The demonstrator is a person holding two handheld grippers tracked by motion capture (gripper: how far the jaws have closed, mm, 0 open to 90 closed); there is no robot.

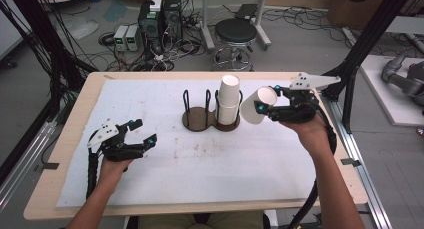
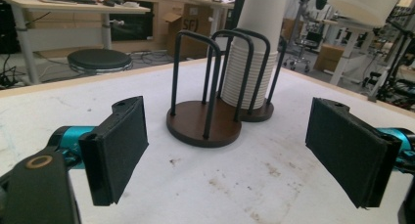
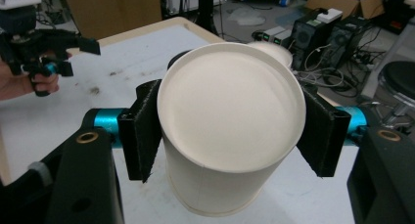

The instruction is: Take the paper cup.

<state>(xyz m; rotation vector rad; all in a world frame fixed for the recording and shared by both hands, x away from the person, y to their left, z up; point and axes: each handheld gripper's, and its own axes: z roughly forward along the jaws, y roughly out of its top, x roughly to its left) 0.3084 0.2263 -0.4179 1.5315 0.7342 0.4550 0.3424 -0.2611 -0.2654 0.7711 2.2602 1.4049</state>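
A white paper cup (image 1: 256,106) hangs tipped on its side just right of the cup stack, with my right gripper (image 1: 267,99) shut on it. In the right gripper view its base (image 3: 227,111) faces the camera and both pads (image 3: 143,131) press its sides. A tall stack of white cups (image 1: 229,100) stands in the right ring of a dark wooden two-ring holder (image 1: 196,120) with black wire posts. The left ring is bare. My left gripper (image 1: 145,130) rests low over the white mat at the left, open, with nothing between its pads (image 2: 115,150). The holder (image 2: 205,128) lies ahead of it.
A white mat (image 1: 200,164) covers the wooden table (image 1: 75,134). Black frame posts (image 1: 350,89) rise by the table's right edge. On the floor beyond the far edge are a round stool (image 1: 235,33), computer boxes (image 1: 160,19) and loose cables.
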